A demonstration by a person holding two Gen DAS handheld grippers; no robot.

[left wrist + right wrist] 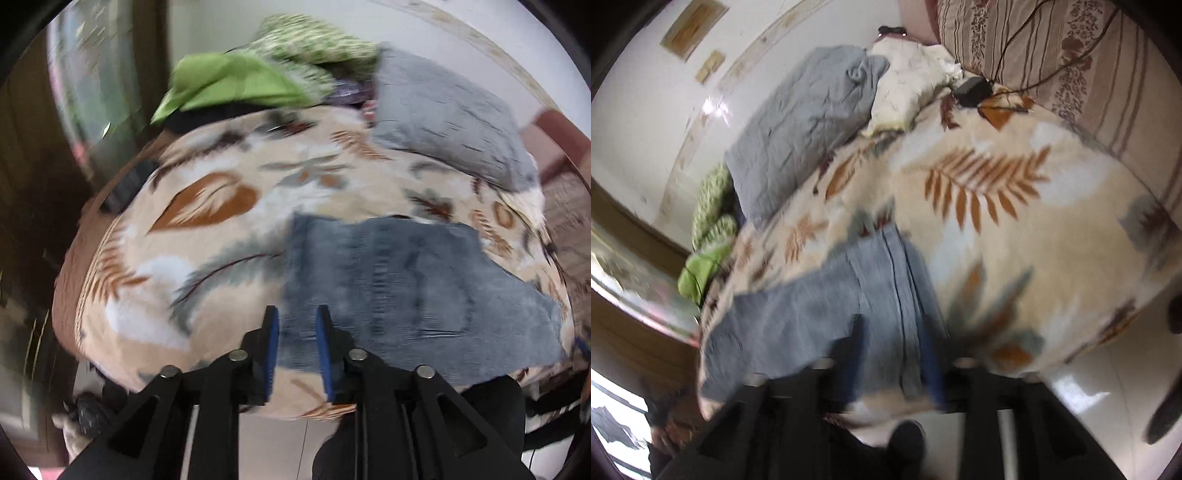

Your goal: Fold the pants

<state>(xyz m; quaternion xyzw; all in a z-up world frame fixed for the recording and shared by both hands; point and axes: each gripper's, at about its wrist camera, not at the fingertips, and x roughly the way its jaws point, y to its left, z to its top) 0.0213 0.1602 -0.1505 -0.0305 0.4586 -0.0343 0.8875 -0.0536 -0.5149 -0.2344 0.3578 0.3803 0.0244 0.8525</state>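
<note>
The pants, grey-blue denim, lie folded flat on the leaf-print blanket, near its front edge. The left gripper hangs just above the pants' left edge, its blue pads a little apart with nothing pinched between them. The right gripper, blurred, stands over the pants' ribbed right side with its jaws wide and empty. Far across the blanket from the pants lie a grey quilt and green cloth.
</note>
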